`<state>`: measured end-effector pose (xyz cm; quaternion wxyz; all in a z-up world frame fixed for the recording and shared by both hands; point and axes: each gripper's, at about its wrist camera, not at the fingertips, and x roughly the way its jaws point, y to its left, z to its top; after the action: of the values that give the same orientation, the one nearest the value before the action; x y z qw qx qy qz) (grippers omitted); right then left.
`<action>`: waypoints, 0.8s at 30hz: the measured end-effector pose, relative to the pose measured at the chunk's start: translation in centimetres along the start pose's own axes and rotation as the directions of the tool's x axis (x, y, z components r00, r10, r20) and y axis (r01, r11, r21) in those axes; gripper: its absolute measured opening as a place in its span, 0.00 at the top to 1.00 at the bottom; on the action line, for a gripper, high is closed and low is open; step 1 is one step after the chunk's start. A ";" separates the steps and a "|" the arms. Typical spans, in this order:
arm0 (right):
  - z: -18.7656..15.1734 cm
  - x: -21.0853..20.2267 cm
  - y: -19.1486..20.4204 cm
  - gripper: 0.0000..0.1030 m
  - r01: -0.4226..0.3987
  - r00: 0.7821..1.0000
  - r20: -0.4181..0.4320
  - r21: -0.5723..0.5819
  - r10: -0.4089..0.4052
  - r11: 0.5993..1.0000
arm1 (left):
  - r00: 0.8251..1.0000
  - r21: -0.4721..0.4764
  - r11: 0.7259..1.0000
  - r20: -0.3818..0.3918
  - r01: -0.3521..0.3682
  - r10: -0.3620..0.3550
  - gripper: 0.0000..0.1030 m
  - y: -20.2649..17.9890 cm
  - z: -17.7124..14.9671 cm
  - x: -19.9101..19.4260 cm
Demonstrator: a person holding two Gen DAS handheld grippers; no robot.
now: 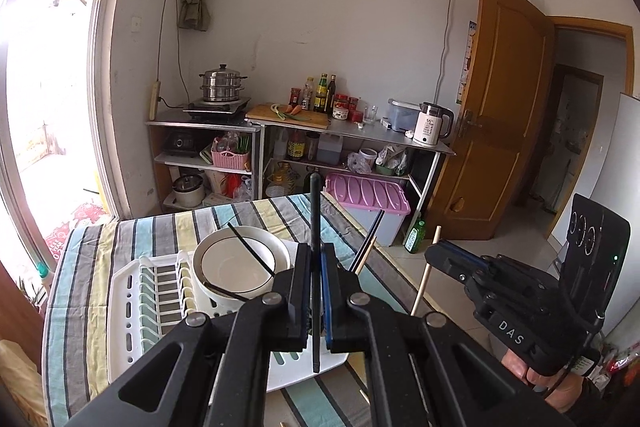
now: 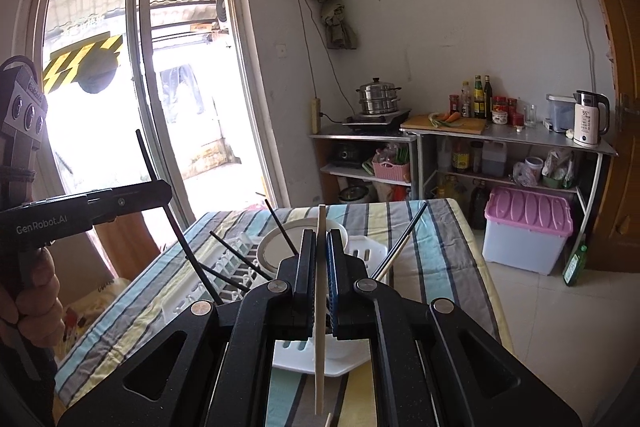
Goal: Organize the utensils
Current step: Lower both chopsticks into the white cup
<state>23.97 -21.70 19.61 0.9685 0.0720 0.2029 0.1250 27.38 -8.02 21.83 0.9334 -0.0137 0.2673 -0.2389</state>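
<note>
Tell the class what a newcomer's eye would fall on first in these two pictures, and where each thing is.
First, the left hand-held gripper, shut on a black chopstick standing upright at the middle of its view. Likewise the right hand-held gripper is shut on a pale wooden chopstick. Beyond them a white bowl with black chopsticks across it sits in a white dish rack on the striped tablecloth.

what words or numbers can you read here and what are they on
"DAS": on the right gripper body, seen from the left wrist camera.
"GenRobot.AI": on the left gripper body, seen from the right wrist camera.
"55": on the white kettle display.
Labels on the sauce bottles and jars: too small to read.
</note>
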 end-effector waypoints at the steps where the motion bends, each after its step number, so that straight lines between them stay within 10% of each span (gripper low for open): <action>1: 0.3 0.2 -0.2 0.95 0.000 1.000 0.005 0.004 -0.001 1.000 | 1.000 -0.001 1.000 0.003 0.003 -0.003 0.96 0.0 0.3 0.4; 24: 2.3 7.5 -2.2 0.95 0.001 0.999 0.049 0.027 -0.003 1.000 | 0.999 -0.034 0.999 -0.050 0.019 -0.021 0.96 1.8 1.1 9.2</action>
<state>32.08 -21.94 18.49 0.9723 0.0881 0.1808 0.1195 35.55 -10.68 17.98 0.9236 -0.0262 0.2944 -0.2439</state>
